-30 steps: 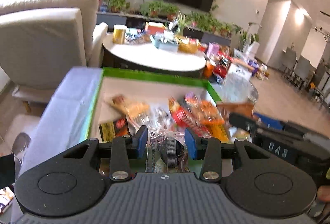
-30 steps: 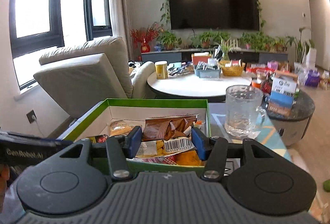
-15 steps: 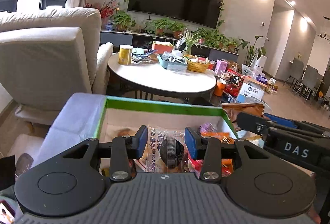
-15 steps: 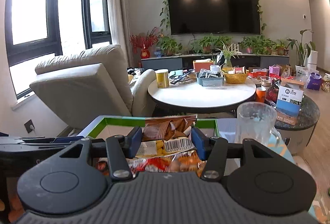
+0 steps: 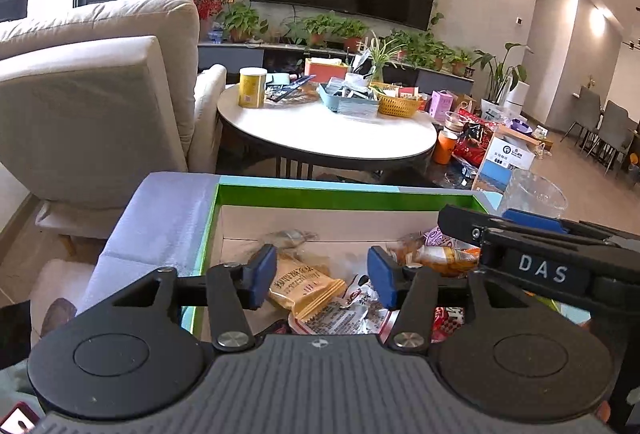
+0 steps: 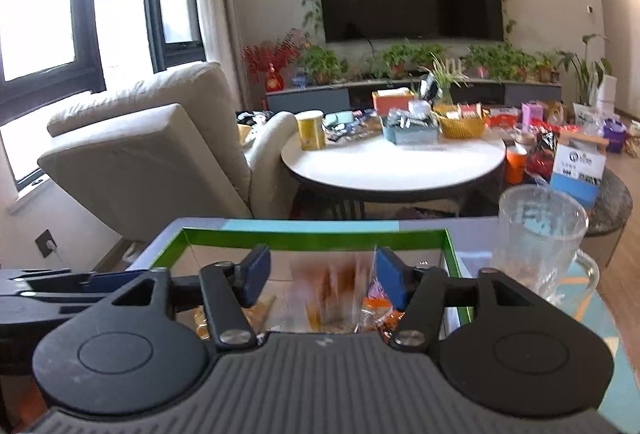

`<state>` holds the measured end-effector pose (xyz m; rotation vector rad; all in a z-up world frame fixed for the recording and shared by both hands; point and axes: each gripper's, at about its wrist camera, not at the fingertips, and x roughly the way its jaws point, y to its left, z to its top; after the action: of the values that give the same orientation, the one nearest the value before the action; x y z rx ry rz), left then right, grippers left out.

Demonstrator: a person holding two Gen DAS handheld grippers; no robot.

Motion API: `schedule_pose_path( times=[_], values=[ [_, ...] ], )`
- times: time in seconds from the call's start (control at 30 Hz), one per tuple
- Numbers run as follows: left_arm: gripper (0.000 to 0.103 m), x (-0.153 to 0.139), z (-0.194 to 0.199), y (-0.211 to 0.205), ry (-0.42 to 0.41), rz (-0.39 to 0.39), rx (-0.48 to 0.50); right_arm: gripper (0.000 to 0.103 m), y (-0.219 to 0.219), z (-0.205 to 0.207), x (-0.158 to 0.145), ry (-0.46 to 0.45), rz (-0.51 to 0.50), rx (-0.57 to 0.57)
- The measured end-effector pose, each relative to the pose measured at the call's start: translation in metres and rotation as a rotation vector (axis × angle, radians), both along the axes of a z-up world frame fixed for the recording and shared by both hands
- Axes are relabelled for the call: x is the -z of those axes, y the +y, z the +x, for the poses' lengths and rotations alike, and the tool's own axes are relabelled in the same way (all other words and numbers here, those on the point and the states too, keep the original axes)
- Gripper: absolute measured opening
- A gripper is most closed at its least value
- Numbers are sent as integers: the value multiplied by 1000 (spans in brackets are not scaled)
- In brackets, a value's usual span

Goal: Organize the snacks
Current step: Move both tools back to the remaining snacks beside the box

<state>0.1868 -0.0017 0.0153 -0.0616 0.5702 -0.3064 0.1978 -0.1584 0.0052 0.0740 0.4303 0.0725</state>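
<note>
Both hand-held grippers are held released over the green-rimmed box (image 5: 344, 196) on the worktop: the left hand-held gripper (image 5: 322, 276) above a tan snack packet (image 5: 304, 284) (long axis slanting left-to-right), the right hand-held gripper (image 6: 322, 276) above blurred packets (image 6: 328, 298).

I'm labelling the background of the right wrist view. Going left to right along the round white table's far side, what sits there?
Yellow cylindrical canister → blue-grey rectangular plastic bin → yellow woven basket, all on the round white table.
</note>
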Motion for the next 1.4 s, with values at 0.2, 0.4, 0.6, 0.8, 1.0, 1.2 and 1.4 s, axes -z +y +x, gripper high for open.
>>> schedule_pose_path(
  times=[0.2, 0.4, 0.6, 0.8, 1.0, 1.2, 1.4],
  values=[
    [52, -12, -13, 16, -39, -18, -7, 53, -6, -12, -2, -2, 28, 8],
    [56, -23, -36, 46, -72, -12, -45, 53, -6, -31, -8, -23, 32, -20],
    [56, -11, -59, 69, -24, 11, -45, 53, 1, -55, -10, -14, 25, -86],
    [56, 13, -70, 82, 75, -41, -99, 53, 11, -90, -1, -53, -31, -156],
    [56, 30, -81, 79, 139, -31, -113, 53, 21, -103, 22, 21, -49, -230],
    [56, 34, -87, 86, 150, -33, -159, 53, 31, -97, 45, 120, -49, -229],
    [56, 35, -89, 89, 147, -24, -153, 53, 36, -95, 53, 159, -38, -222]
  ],
)
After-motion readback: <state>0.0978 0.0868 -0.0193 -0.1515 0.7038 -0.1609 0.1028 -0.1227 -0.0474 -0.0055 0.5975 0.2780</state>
